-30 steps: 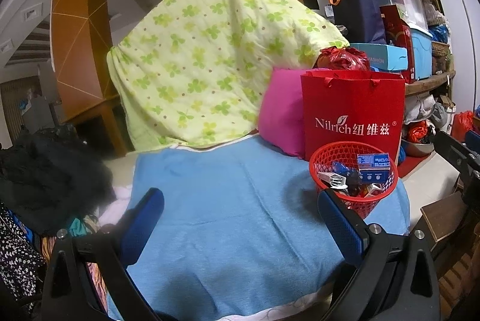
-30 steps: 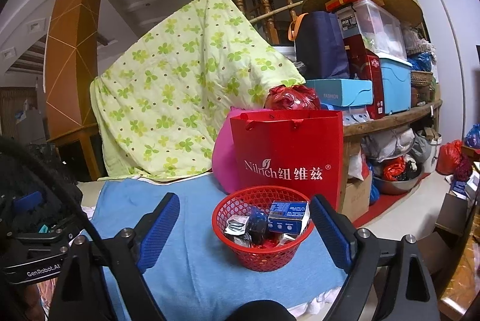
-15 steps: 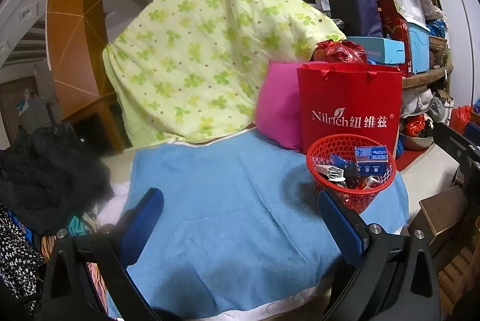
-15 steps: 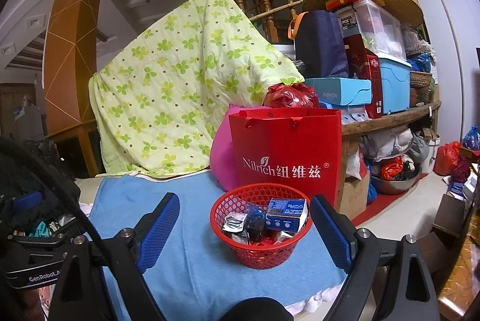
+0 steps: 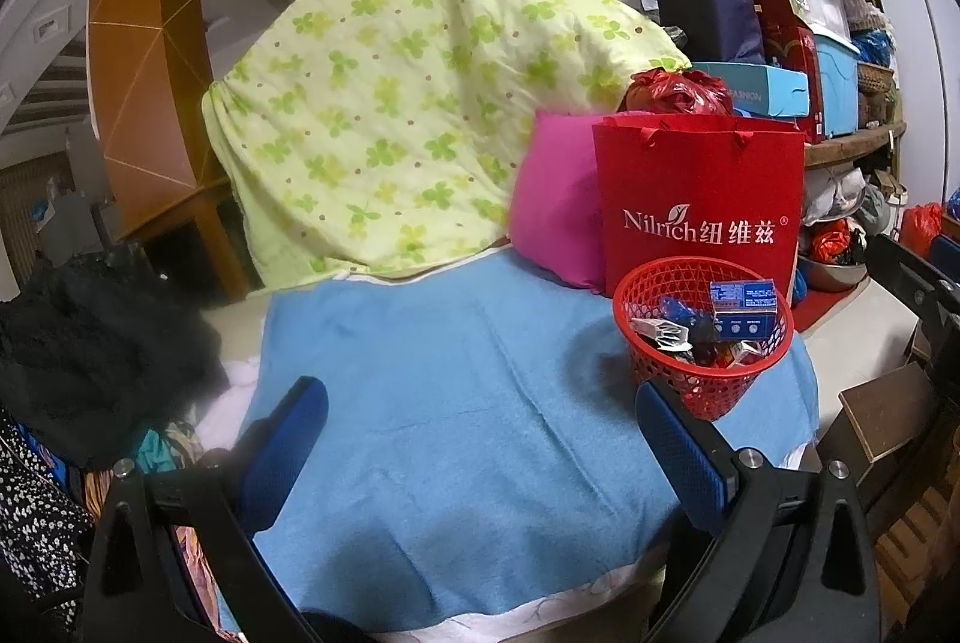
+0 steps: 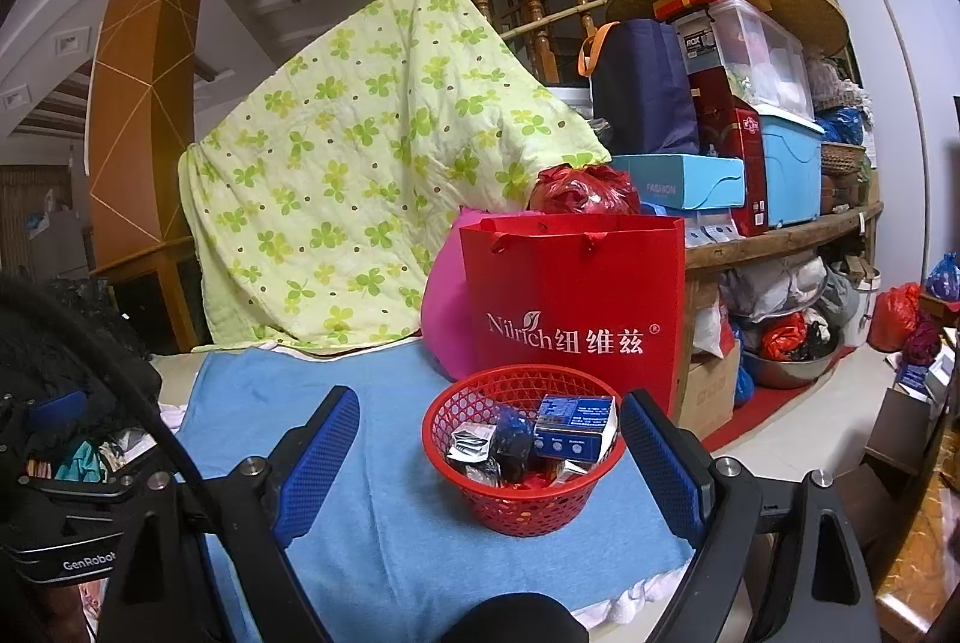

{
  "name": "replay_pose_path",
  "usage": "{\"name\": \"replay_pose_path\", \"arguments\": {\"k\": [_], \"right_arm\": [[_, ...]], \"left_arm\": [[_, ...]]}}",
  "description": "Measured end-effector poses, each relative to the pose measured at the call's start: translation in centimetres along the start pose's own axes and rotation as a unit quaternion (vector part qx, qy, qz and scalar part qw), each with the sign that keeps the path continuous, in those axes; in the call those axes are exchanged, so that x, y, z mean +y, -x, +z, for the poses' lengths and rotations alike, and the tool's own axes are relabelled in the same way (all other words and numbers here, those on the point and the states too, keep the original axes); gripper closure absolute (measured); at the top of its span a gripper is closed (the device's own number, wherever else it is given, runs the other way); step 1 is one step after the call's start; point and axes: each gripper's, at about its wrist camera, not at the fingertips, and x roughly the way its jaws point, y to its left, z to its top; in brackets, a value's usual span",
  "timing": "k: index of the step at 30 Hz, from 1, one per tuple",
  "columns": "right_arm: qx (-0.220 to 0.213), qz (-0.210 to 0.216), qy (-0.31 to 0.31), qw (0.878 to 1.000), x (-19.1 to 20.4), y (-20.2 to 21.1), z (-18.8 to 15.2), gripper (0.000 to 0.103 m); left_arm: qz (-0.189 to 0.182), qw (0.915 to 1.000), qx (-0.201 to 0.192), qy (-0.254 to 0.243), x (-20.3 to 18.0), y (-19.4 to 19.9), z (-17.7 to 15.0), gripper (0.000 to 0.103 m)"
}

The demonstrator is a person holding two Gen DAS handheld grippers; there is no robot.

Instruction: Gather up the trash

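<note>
A red mesh basket (image 5: 702, 337) (image 6: 522, 487) stands on a blue towel (image 5: 468, 403) (image 6: 384, 523), near its right end. Inside lie a blue carton (image 5: 744, 310) (image 6: 576, 427), silver wrappers (image 6: 471, 448) and other scraps. My left gripper (image 5: 480, 433) is open over bare towel, the basket just beyond its right finger. My right gripper (image 6: 489, 451) is open and empty, hanging in front of the basket, whose rim shows between the blue pads. Part of the left gripper's body (image 6: 66, 553) shows at the lower left of the right wrist view.
A red paper bag (image 5: 699, 205) (image 6: 576, 307) stands right behind the basket, a pink cushion (image 5: 555, 205) beside it and a green clover quilt (image 5: 408, 90) further back. Cluttered shelves (image 6: 780, 235) fill the right. Dark clothes (image 5: 78, 343) pile at the left.
The left wrist view has shifted slightly, so the basket and bag sit a little higher in frame. Both grippers stay open and nothing on the towel has moved.
</note>
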Motion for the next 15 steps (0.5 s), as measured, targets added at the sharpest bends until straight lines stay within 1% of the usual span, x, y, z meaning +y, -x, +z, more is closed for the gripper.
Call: {"name": "replay_pose_path", "arguments": {"k": [15], "right_arm": [[0.004, 0.001, 0.000, 1.000, 0.42, -0.08, -0.33, 0.012]], "left_arm": [[0.002, 1.0000, -0.001, -0.004, -0.11, 0.16, 0.02, 0.001]]}}
